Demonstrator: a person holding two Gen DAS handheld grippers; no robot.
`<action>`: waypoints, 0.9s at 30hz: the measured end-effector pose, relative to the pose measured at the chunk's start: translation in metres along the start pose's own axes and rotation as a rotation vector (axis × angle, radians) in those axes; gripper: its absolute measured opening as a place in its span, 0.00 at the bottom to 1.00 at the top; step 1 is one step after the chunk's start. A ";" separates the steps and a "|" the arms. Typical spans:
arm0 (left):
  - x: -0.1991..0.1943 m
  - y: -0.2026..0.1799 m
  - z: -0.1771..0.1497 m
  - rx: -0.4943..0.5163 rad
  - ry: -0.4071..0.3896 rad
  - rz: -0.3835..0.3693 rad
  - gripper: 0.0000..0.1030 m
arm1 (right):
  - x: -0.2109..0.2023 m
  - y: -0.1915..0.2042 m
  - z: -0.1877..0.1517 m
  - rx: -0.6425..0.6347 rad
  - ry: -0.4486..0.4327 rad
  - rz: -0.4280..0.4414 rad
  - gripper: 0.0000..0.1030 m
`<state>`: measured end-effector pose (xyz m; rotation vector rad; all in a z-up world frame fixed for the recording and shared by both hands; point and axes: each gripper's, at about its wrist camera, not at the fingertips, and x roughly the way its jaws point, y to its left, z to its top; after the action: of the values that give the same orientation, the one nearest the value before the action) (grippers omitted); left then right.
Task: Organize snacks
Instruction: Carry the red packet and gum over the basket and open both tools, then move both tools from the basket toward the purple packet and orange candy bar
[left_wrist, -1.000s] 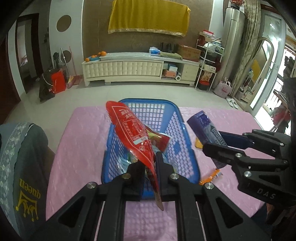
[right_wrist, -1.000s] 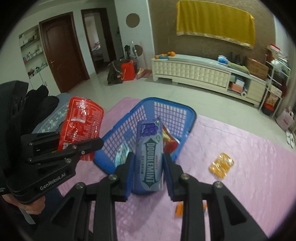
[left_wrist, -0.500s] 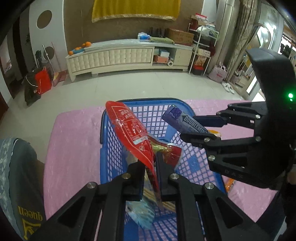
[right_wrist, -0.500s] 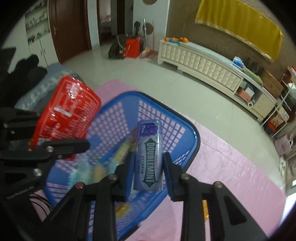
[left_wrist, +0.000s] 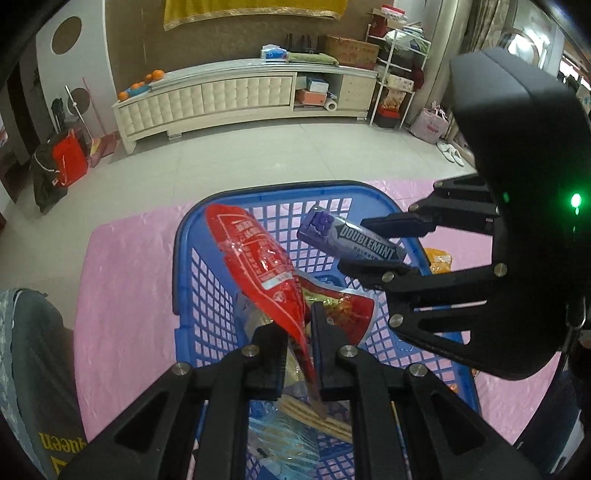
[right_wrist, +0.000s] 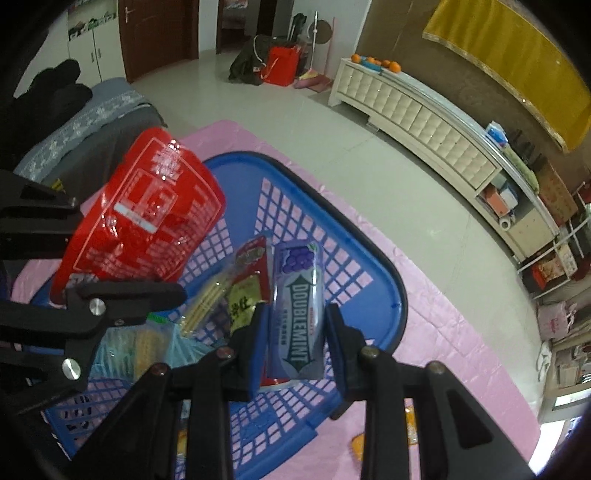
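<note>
Both tongs hang over the blue basket (left_wrist: 184, 258). On the left, the left gripper (left_wrist: 299, 325) is clenched tight on the thin edge of a red snack bag (left_wrist: 255, 258), which sticks up over the basket. On the right, the right gripper (right_wrist: 295, 325) squeezes a purple Doublemint gum pack (right_wrist: 299, 306) between its pads, just above the basket's far side. Down inside the basket lie other snacks: a red and yellow packet (right_wrist: 247, 291) and a clear bag of biscuit sticks (left_wrist: 314, 417). The basket sits on a pink tablecloth (left_wrist: 122, 288). A small orange packet (left_wrist: 439, 258) lies on the cloth, outside the basket, behind the right gripper.
</note>
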<state>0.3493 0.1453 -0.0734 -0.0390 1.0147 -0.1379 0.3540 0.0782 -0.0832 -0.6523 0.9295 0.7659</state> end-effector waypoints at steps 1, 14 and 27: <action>0.002 0.000 0.000 0.004 0.008 0.002 0.09 | 0.000 -0.001 0.000 -0.003 0.003 0.000 0.34; -0.008 0.002 -0.007 -0.015 0.003 0.010 0.49 | -0.004 -0.001 0.001 -0.028 -0.001 -0.045 0.72; -0.087 -0.018 -0.036 0.014 -0.075 0.052 0.61 | -0.077 -0.020 -0.040 0.173 -0.054 -0.053 0.83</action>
<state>0.2716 0.1402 -0.0171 -0.0049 0.9390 -0.0949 0.3231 0.0141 -0.0304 -0.5001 0.9140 0.6447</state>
